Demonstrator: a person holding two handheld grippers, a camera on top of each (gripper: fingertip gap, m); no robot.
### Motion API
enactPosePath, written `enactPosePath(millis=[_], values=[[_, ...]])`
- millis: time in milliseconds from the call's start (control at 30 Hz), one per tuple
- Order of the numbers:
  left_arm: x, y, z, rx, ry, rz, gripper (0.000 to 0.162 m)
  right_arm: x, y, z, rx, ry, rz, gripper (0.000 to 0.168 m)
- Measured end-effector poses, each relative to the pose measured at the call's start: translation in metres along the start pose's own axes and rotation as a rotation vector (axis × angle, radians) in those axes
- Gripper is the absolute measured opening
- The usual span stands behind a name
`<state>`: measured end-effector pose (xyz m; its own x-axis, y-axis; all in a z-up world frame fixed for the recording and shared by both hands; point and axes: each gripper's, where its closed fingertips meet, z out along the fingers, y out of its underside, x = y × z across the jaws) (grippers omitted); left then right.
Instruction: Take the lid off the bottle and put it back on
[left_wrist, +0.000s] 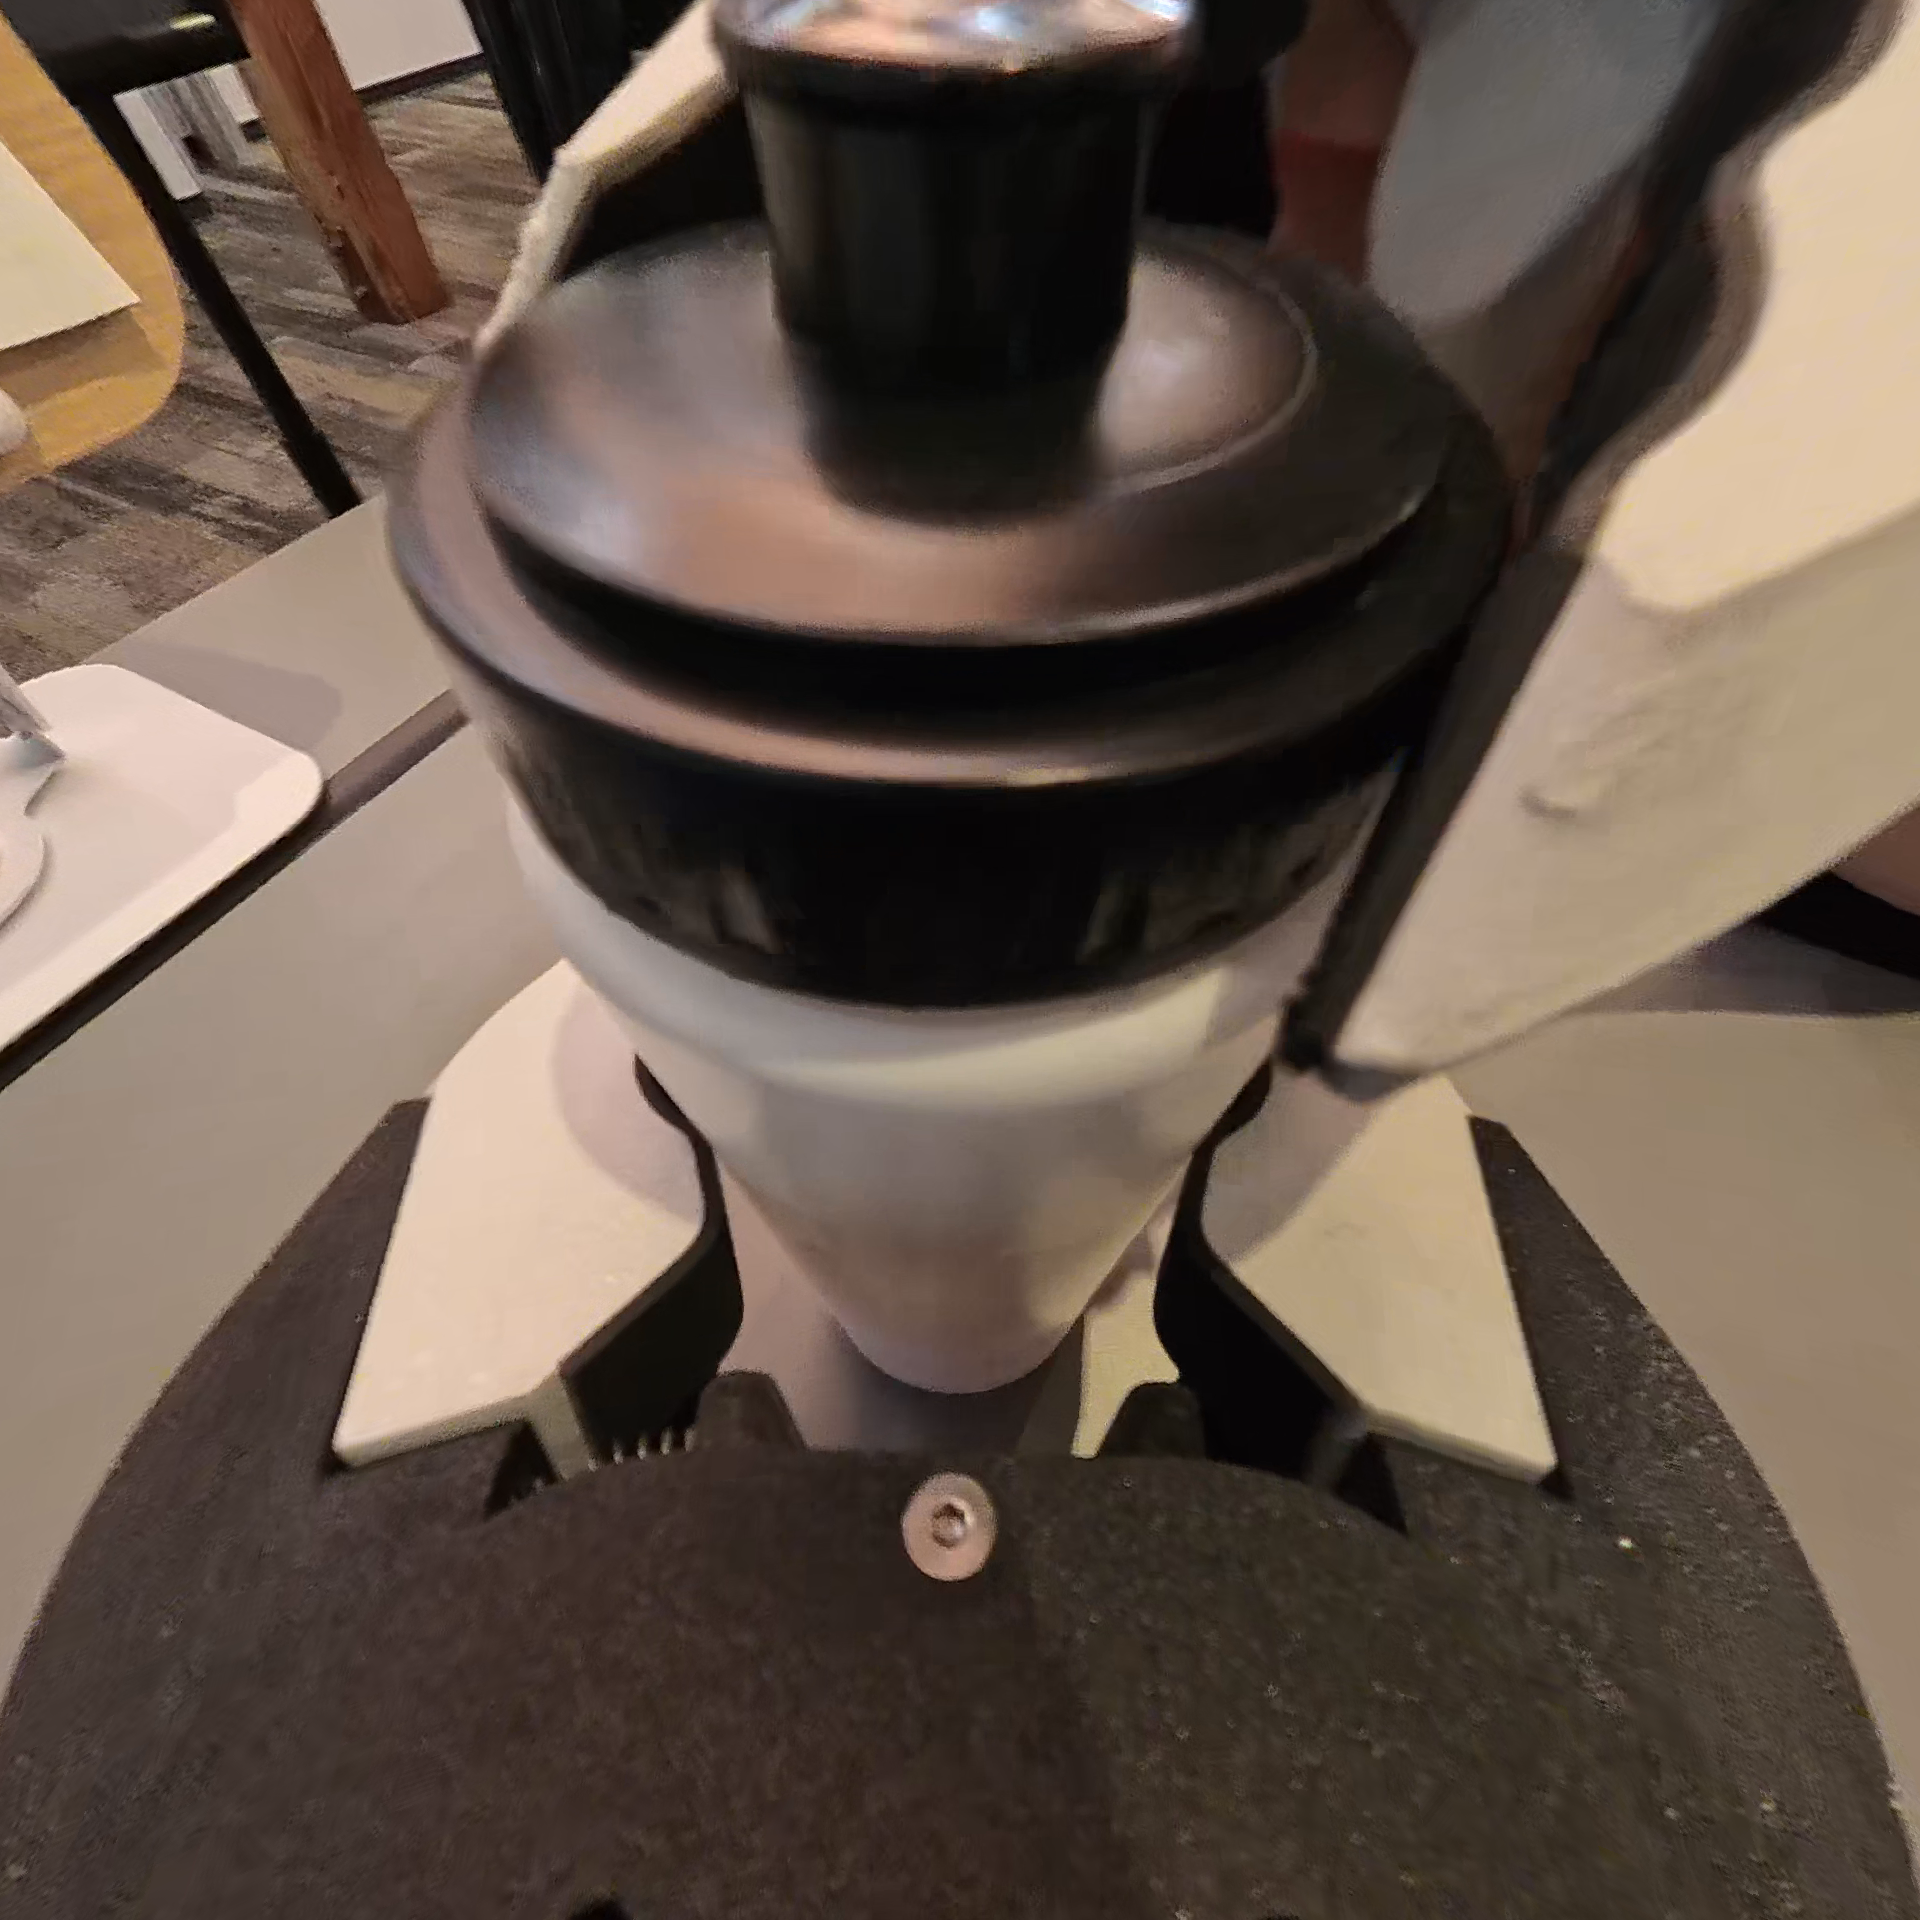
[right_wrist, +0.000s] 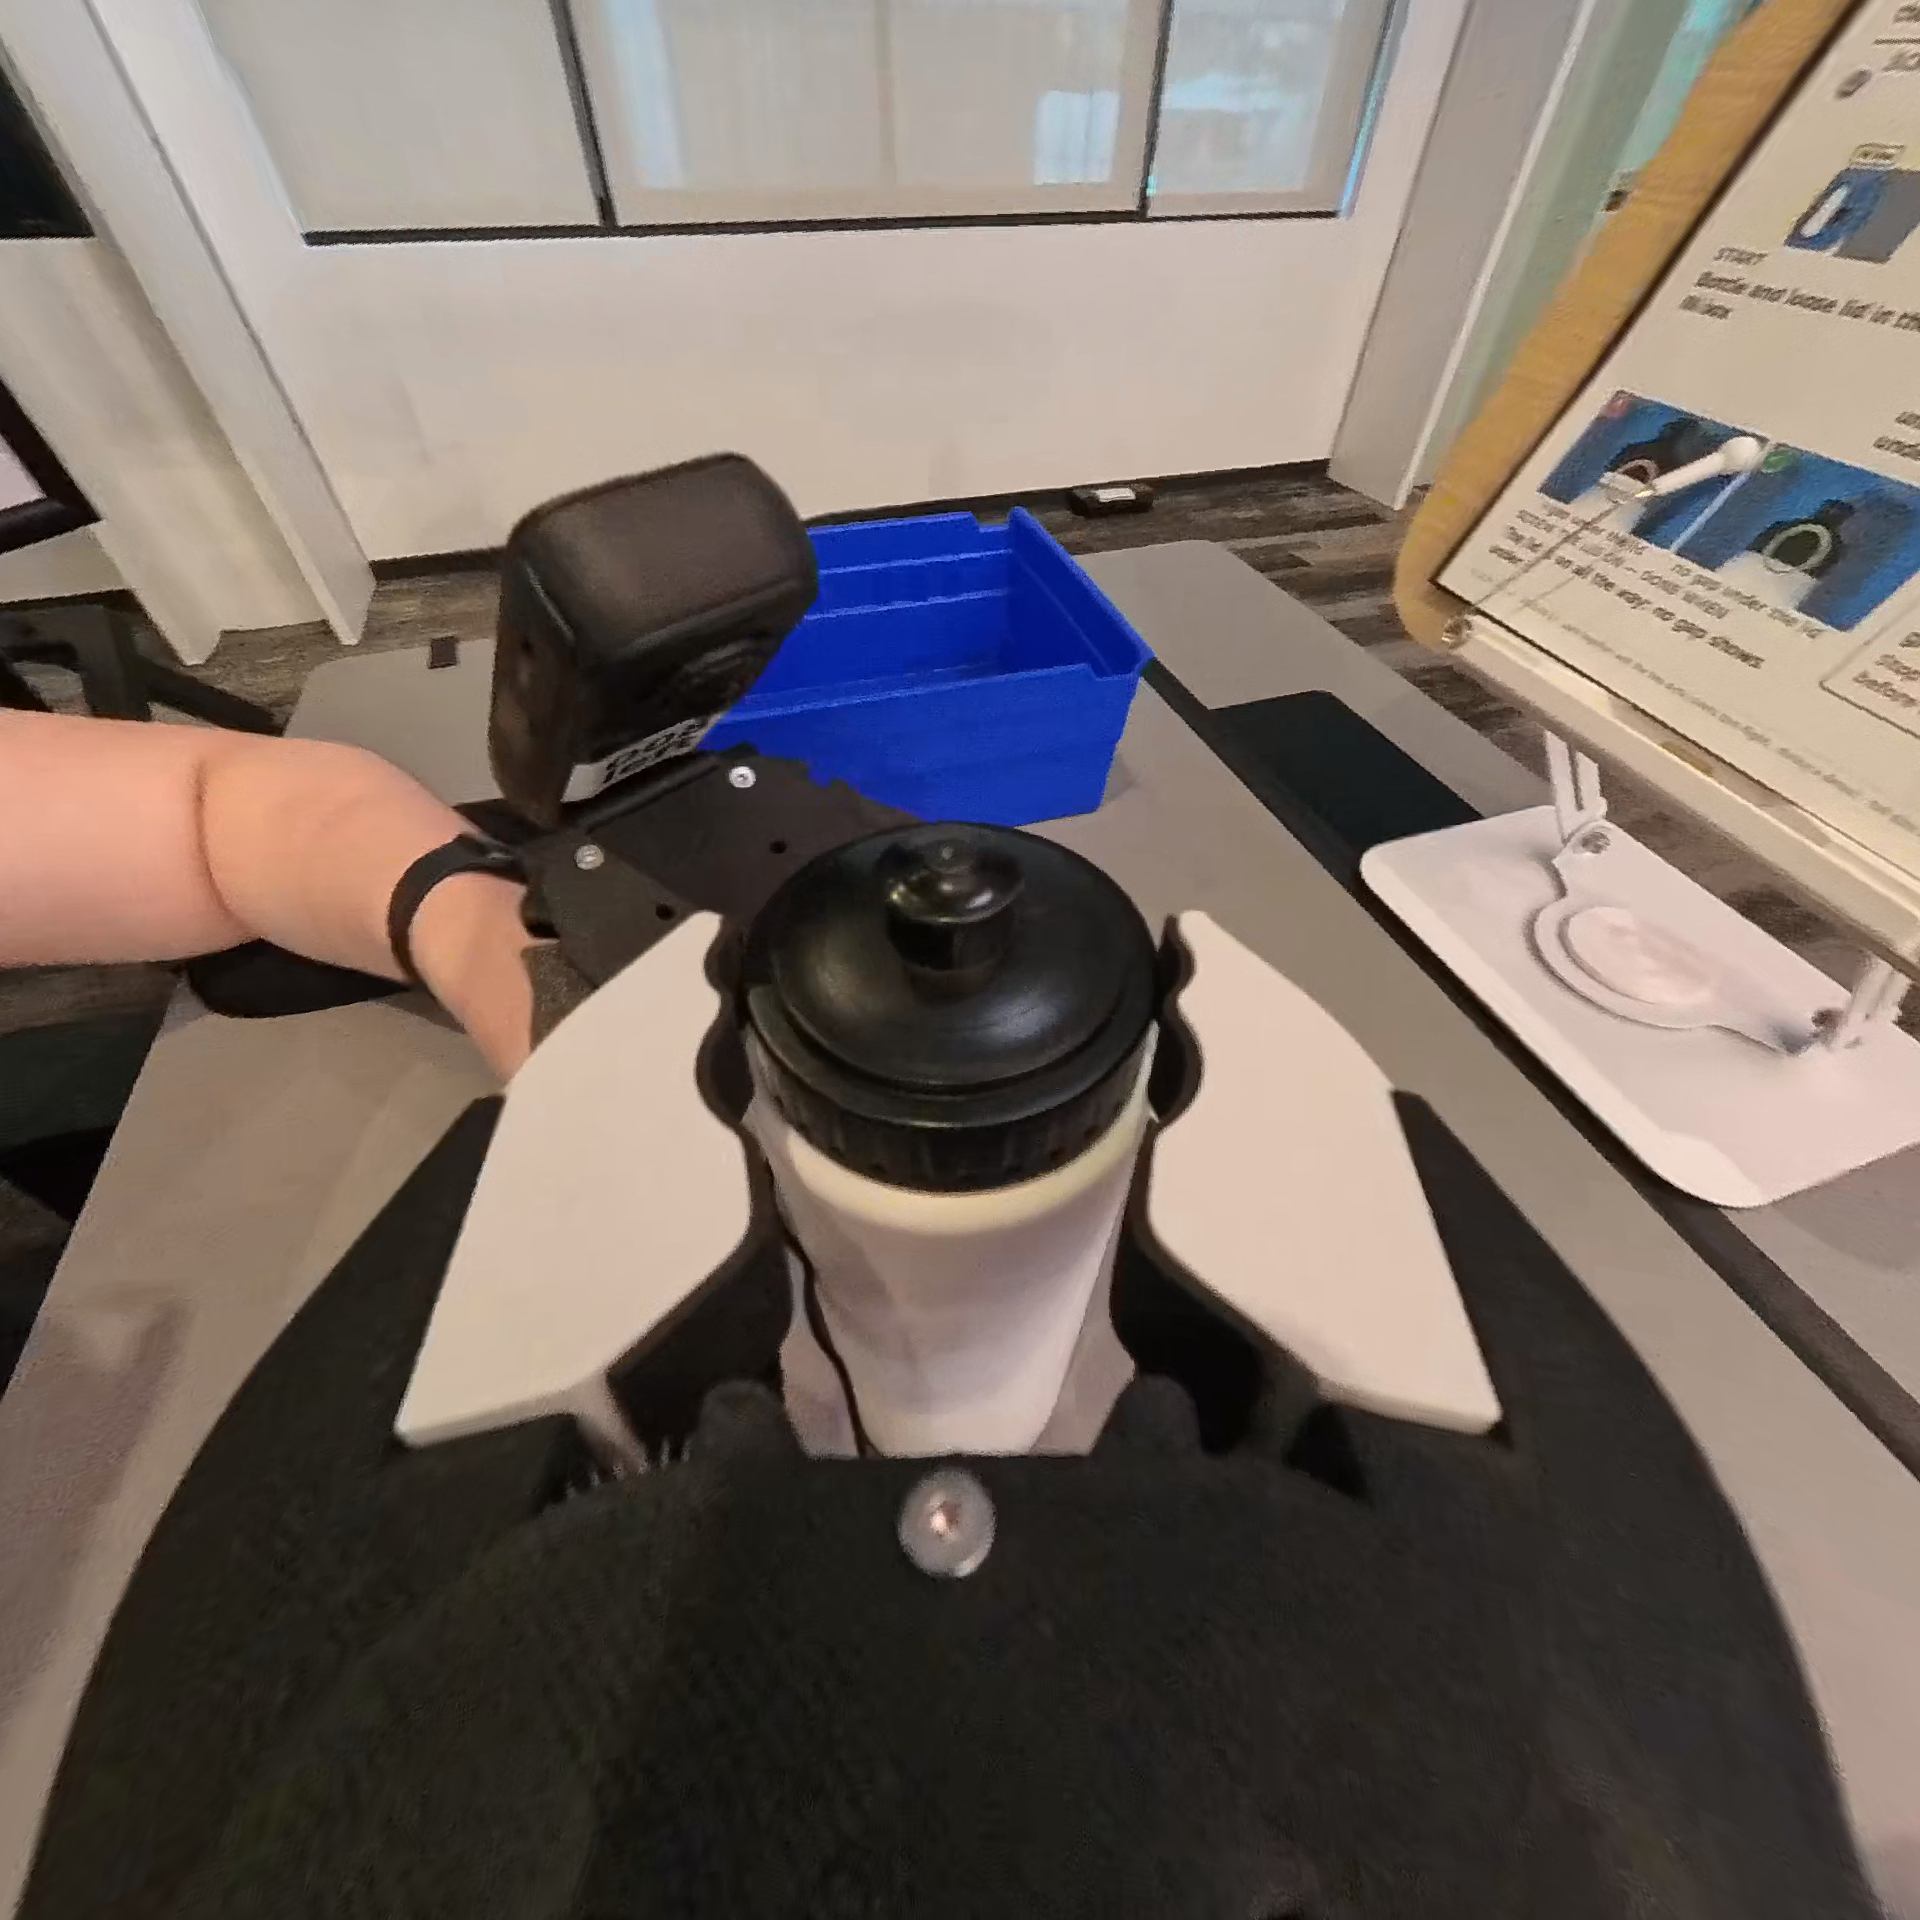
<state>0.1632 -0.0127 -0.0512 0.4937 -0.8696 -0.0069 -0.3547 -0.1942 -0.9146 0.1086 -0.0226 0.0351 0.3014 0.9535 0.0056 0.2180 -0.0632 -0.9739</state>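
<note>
A white wall (right_wrist: 727, 343) fills the upper half of the right wrist view, with a row of frosted window panes (right_wrist: 873, 104) in dark frames along the top, letting in soft daylight. Below it runs a strip of grey wood-pattern floor (right_wrist: 1226, 520). The grey table (right_wrist: 1299, 644) spans the middle of the frame, with a dark gap running along its right side. At the right edge a white stand (right_wrist: 1621, 1018) props up a printed instruction sheet (right_wrist: 1704, 499) on a tan board. In the left wrist view, the upper left shows the same grey floor (left_wrist: 270, 270), a brown wooden leg (left_wrist: 332, 156) and a thin black leg (left_wrist: 208, 291).
</note>
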Motion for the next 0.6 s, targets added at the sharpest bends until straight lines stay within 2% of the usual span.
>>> enactPosePath(millis=[167,300,367,500,600], values=[[-0.014,0.001,-0.001,-0.01,-0.119,-0.049,0.101,0.013,-0.001,0.005,0.036,0.313,0.087,0.078],[-0.015,0.002,-0.001,-0.031,-0.132,-0.042,0.101,0.015,-0.001,0.005,0.05,0.342,0.097,0.078],[-0.015,0.003,-0.001,-0.029,-0.108,-0.037,0.101,0.012,-0.003,0.006,0.035,0.261,0.062,0.077],[-0.007,0.003,-0.002,-0.028,-0.021,-0.004,0.101,-0.001,-0.002,-0.002,0.007,-0.021,0.005,0.084],[0.002,0.002,0.0,-0.025,0.041,0.025,0.101,-0.005,0.001,-0.008,0.011,-0.114,-0.009,0.081]])
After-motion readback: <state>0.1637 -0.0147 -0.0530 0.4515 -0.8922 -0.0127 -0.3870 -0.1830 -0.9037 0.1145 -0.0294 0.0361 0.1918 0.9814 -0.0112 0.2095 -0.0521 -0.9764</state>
